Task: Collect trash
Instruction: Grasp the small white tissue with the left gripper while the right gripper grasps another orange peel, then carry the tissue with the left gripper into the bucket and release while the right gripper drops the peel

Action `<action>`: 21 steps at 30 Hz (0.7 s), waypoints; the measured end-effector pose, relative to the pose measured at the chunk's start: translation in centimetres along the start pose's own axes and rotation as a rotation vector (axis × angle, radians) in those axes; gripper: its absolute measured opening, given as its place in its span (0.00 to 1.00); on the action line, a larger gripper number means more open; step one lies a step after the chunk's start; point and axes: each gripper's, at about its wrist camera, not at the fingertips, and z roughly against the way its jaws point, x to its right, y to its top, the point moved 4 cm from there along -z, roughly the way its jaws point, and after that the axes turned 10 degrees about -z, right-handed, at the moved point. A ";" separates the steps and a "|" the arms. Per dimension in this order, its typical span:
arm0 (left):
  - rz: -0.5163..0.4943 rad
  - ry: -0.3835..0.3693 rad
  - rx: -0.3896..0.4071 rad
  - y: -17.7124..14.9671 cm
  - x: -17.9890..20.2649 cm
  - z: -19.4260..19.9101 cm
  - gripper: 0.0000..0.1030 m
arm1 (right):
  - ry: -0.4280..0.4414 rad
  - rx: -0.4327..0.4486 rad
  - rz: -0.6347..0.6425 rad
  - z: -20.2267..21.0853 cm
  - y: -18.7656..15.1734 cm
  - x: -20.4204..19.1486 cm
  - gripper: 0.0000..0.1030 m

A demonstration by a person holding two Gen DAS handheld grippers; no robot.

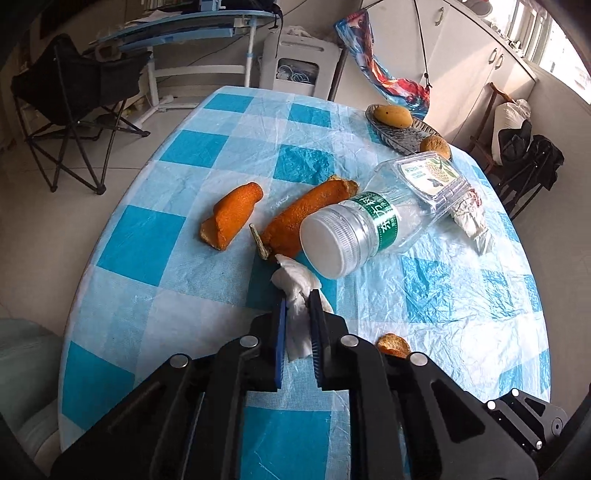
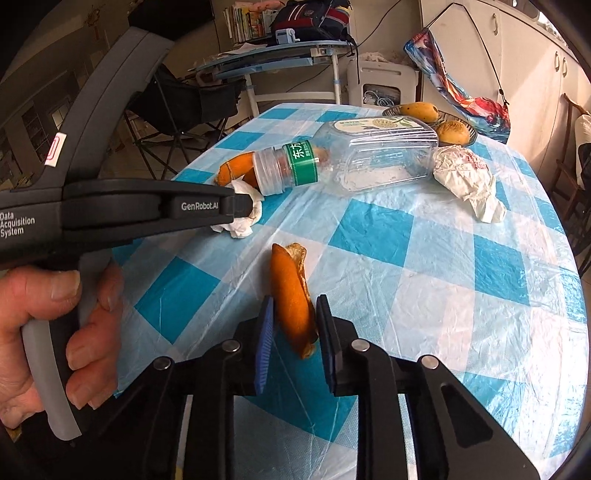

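The left gripper pinches a crumpled white tissue on the checked tabletop; it is soft and nearly weightless, so any bunched fold will likely hold. The right gripper straddles a curled orange peel, pads close beside it, contact unclear; the peel looks light and leathery, best taken across its middle. Farther off lies an empty clear bottle, probably slippery and crushable, then a wadded wrapper.

A lived-in home room — checked tablecloth, fruit dish, folding chair, cluttered desk.
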 end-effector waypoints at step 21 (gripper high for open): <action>0.029 -0.022 0.049 -14.2 -1.6 13.8 0.11 | 0.164 -0.025 -0.033 7.9 -9.0 -3.4 0.18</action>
